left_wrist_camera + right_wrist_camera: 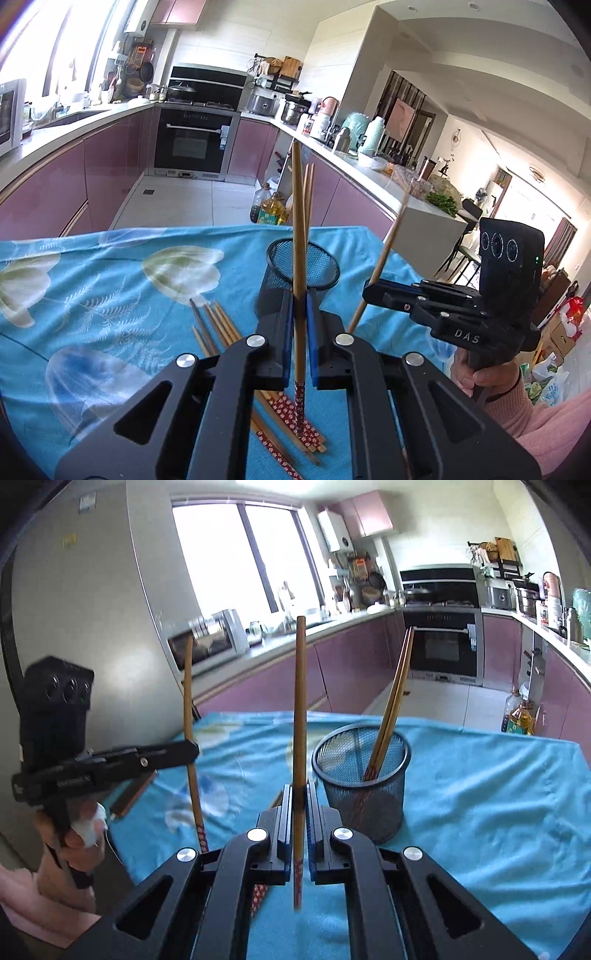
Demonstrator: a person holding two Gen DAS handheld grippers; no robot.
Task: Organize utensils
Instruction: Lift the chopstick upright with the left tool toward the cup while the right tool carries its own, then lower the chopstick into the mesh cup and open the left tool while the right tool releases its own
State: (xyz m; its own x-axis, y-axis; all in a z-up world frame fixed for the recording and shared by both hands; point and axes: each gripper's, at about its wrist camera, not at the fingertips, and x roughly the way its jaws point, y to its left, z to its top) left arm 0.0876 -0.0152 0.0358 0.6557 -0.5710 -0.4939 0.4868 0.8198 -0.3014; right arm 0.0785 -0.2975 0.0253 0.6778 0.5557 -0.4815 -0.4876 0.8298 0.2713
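- your left gripper (pixel 300 306) is clamped on a single wooden chopstick (pixel 297 236); the stick stands almost upright between the two fingers, its plain end high above them and its red patterned end hanging below, over the loose pile.
- your right gripper (pixel 300 794) is likewise closed tight on its own chopstick (pixel 300 701), held near upright, with only a short red-patterned tail showing beneath the pads.
- from the left wrist view, the right gripper (pixel 369 291) sits to the right of the holder, and its stick leans up and to the right.
- from the right wrist view, the left gripper (pixel 194 751) sits off to the left, with its stick passing straight through the closed fingertips.
- the black mesh holder (pixel 364 775) stands upright on the blue floral tablecloth (pixel 480 794), just beyond and right of your right fingers; two chopsticks (pixel 393 701) already lean in it, tilted right.
- in the left view the same mesh holder (pixel 306 266) sits directly behind your left fingertips.
- the remaining loose chopsticks (pixel 218 325) lie flat on the cloth, left of and beneath your left gripper.
- both held sticks are clear of the holder's rim.
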